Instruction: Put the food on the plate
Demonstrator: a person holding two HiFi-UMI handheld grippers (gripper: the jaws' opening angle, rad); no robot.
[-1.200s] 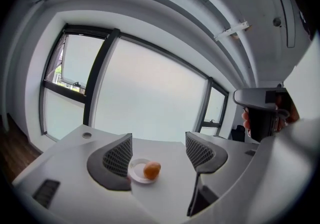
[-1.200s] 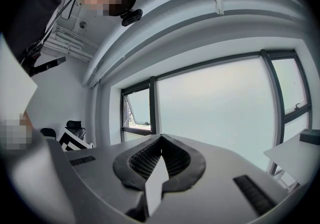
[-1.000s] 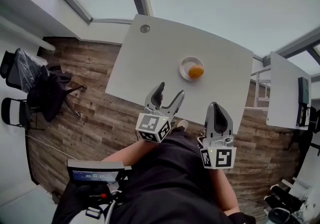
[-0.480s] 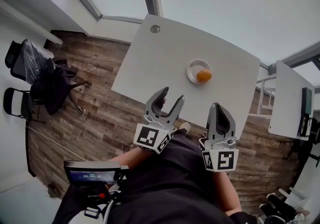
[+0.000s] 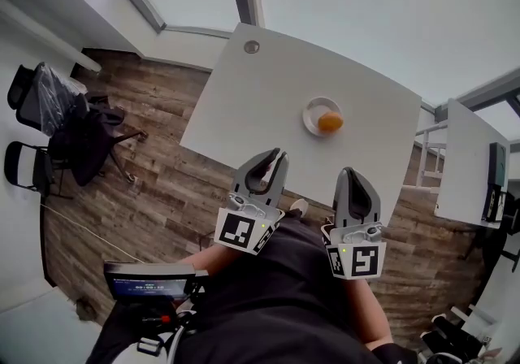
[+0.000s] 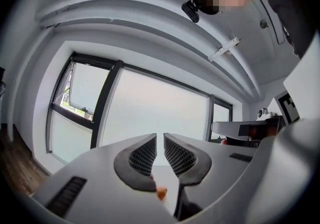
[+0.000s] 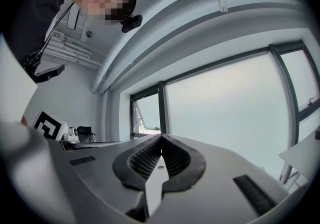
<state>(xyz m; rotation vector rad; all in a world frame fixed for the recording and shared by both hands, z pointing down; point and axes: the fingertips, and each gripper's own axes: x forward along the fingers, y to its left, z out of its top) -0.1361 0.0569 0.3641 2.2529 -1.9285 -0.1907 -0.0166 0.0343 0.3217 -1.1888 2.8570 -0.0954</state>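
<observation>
Food comes first: the rounded orange piece of food point(image 5: 330, 121) already lies on the small white round plate point(image 5: 313, 112), on the half of the plate nearer the table's right edge. The plate stands about mid-way across the white rectangular tabletop point(image 5: 244, 102), well in from every edge.

Your two grippers hang off the table's near edge, over your lap, well apart from the plate. Your left gripper point(image 5: 272, 161) is closing. Its ribbed pads have only a thin slit between them and nothing is caught there. Your right gripper point(image 5: 351, 175) is clenched, tips together, and it holds nothing.

The relation to watch is this: the plate lies straight ahead of you, beyond the near edge, on a line that runs between the two grippers. Neither gripper is clearly closer to it, though the food's side of the plate faces your right one. The piece looks nearly round, so I cannot give you a long axis to line up on.

By my reading the task is done, so no reach is called for.
</observation>
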